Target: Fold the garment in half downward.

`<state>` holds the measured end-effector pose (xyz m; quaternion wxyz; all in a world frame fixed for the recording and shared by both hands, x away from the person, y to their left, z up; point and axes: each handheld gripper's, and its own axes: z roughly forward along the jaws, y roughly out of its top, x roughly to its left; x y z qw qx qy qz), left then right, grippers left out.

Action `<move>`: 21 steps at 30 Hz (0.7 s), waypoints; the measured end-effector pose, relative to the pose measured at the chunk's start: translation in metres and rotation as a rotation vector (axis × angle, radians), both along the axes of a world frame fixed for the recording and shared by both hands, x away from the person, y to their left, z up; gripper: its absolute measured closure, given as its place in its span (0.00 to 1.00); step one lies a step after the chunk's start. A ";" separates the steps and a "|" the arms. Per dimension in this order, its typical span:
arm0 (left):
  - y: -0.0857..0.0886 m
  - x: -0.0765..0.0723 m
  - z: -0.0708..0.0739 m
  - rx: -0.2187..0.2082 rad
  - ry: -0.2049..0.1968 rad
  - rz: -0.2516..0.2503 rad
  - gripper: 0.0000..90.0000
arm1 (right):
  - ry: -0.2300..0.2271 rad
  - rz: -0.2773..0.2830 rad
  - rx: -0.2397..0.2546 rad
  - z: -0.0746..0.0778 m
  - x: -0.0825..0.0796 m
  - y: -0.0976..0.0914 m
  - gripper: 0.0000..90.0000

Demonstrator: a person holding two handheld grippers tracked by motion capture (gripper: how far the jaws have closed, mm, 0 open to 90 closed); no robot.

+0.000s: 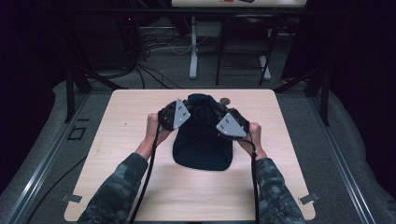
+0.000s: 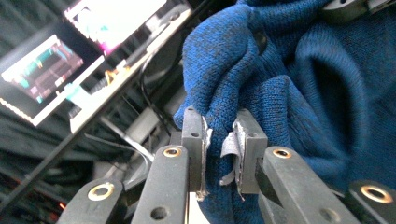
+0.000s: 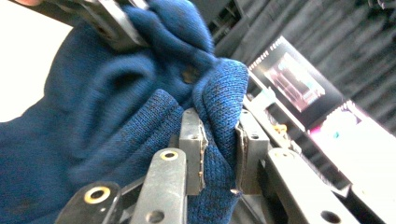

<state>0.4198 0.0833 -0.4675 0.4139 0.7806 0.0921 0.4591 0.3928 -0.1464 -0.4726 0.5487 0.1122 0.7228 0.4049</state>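
Left gripper: jaws nearly closed, a fold of the blue knit hat pinched between the pads; seen from above at the hat's upper left.
Right gripper: jaws close together, clamped on a thick fold of knit; seen from above at the hat's upper right.
Hat position: middle of the tabletop, lower rounded end lying flat toward the person, far end bunched up between the two grippers.
Hat shape: in the gripper views the fabric between the grips dips into a hollow, likely the opening being spread; not certain.
Hands: left hand and right hand hold the grippers from outside, cables trailing down past the camouflage sleeves.
Step in hand (judged): holding opposite sides of the rim, probably to open, turn or fold the hat.
Doing it well: keep both pinches deep on the knit; move the grippers evenly and slowly apart, since knit stretches and can slip from the pads; keep the lower end resting on the tabletop.
Other: small round dark thing just beyond the hat, too small to identify.
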 end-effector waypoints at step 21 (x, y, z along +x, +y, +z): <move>0.024 -0.054 -0.070 0.035 0.254 -0.069 0.85 | 0.334 0.125 -0.045 -0.062 -0.055 -0.006 0.83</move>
